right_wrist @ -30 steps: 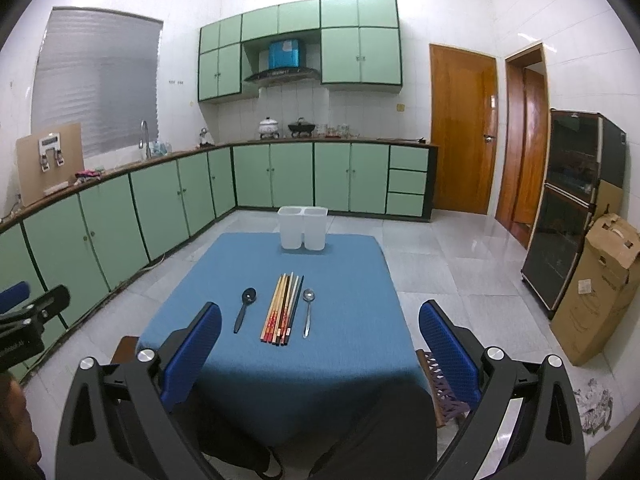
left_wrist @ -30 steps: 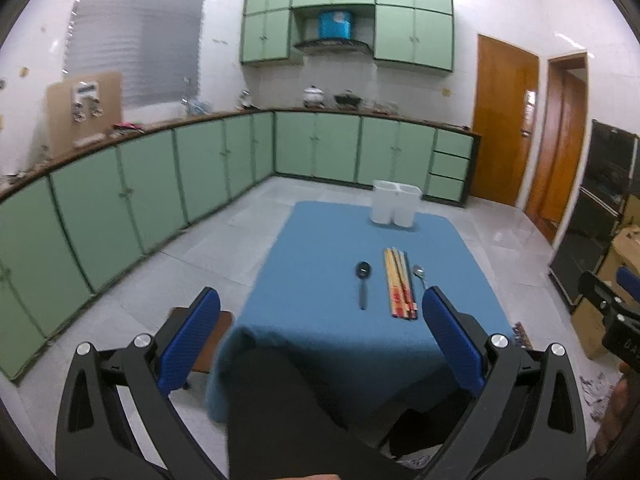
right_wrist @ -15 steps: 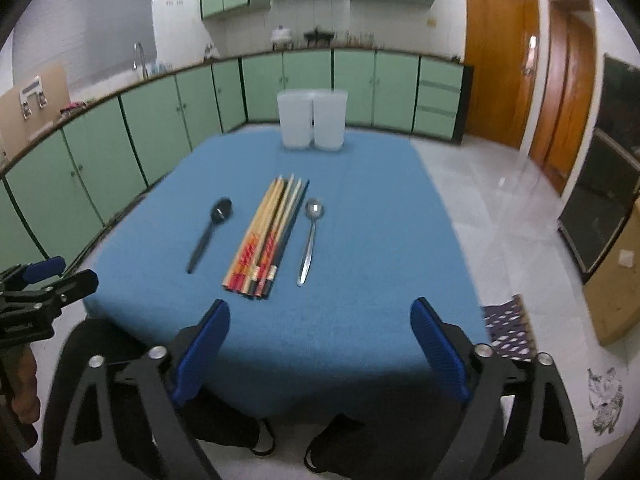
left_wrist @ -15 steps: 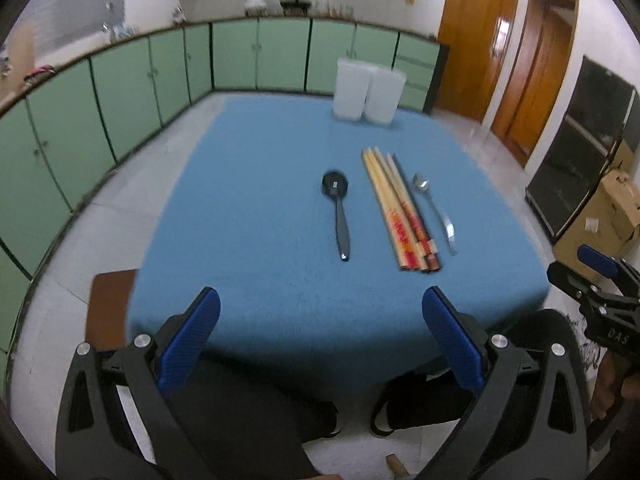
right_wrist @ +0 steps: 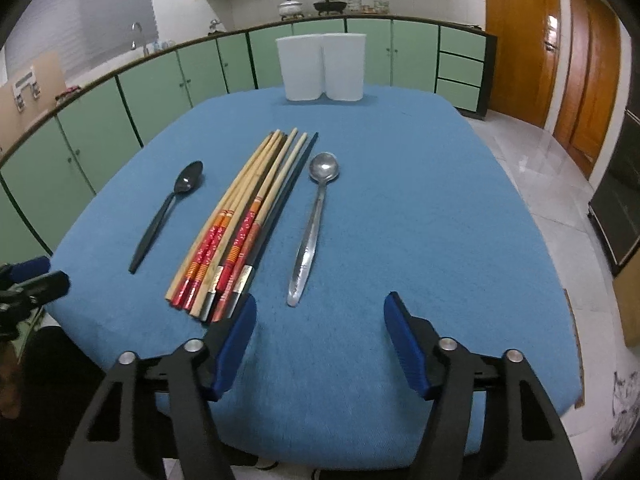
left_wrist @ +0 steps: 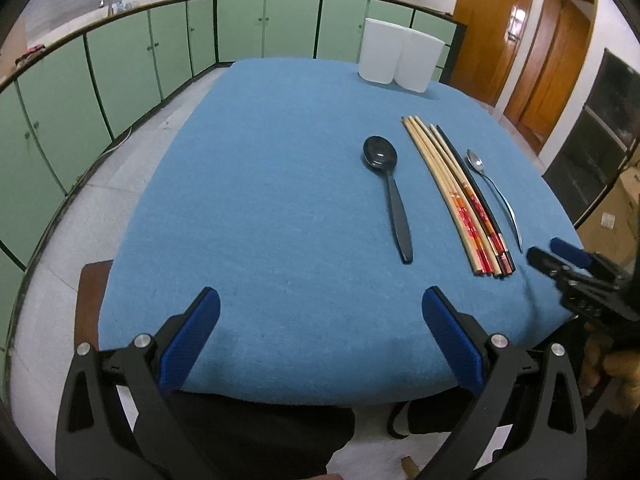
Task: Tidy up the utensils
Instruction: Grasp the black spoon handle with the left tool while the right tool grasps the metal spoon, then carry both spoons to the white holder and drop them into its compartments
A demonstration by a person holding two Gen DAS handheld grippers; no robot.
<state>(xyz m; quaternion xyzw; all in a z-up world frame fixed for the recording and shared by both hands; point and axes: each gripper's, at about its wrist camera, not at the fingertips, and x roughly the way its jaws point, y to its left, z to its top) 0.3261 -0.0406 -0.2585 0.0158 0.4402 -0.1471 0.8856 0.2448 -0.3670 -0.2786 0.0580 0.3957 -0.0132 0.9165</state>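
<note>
While you hold both tools over the near edge of the table (right_wrist: pixel 420 208), each stands wide with nothing between its blue pads; your left tool (left_wrist: pixel 320 320) hovers at the six o'clock edge of the blue cloth, and your right tool (right_wrist: pixel 318 334) hangs just short of the utensil handles. You have two spoons laid out: one black spoon (right_wrist: pixel 168 212) at ten o'clock from the right tool, and one metal spoon (right_wrist: pixel 314 224) straight ahead at twelve o'clock, bowl pointing away from you; between them lies one bundle of chopsticks (right_wrist: pixel 244 220), touching side by side, roughly eight, though you cannot count them exactly where they overlap; most are pale wood with red and orange bands, at least one is black. One white holder (right_wrist: pixel 322 66) with two compartments stands upright at the far twelve o'clock edge, well apart from the utensils.
</note>
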